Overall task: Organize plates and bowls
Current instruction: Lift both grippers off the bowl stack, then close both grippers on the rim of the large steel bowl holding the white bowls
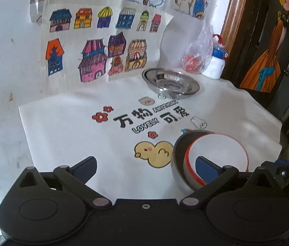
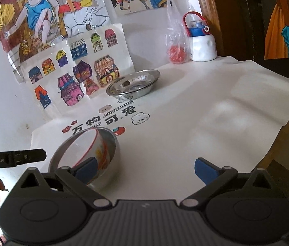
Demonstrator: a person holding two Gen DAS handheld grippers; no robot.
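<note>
gaping wide, both grippers [image 1: 145,167] [image 2: 144,169] perhaps touching the bowl [image 1: 210,160].

**Both grippers spread wide**

My left gripper [image 1: 146,165] hangs low over the table's near edge, fingers wide apart and gripping nothing. My right gripper [image 2: 145,168] sits just beside it, level with it, equally wide and holding nothing.

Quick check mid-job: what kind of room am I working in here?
Probably a home with a child: coloured-in drawings of houses taped to the wall, a cartoon-printed tablecloth, and a kid's water bottle by the wooden door frame.
</note>
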